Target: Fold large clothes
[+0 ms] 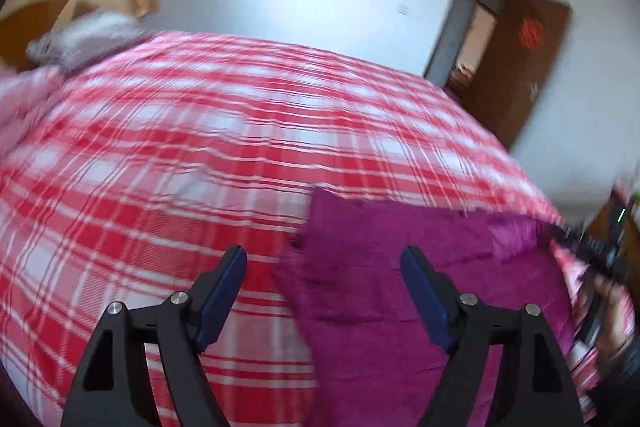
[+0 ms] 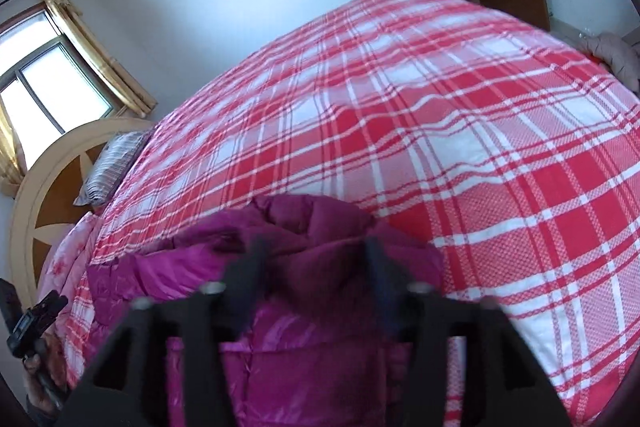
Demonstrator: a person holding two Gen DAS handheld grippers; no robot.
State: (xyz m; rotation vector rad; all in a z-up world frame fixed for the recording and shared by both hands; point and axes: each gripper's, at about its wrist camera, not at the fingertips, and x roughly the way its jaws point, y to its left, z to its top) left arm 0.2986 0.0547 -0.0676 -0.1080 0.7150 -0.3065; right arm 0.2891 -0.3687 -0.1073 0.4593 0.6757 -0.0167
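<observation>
A magenta padded garment lies on the red-and-white checked bed cover, near the bed's front edge. My left gripper is open and empty, hovering over the garment's left edge. In the right wrist view the garment is bunched up right in front of my right gripper, whose fingers stand apart over a raised fold; the view is blurred. The right gripper also shows at the right edge of the left wrist view.
A striped pillow and a pink flowered quilt lie at the wooden headboard. A window with gold curtains is beyond. A brown door stands open past the bed. Grey cloth lies at the far corner.
</observation>
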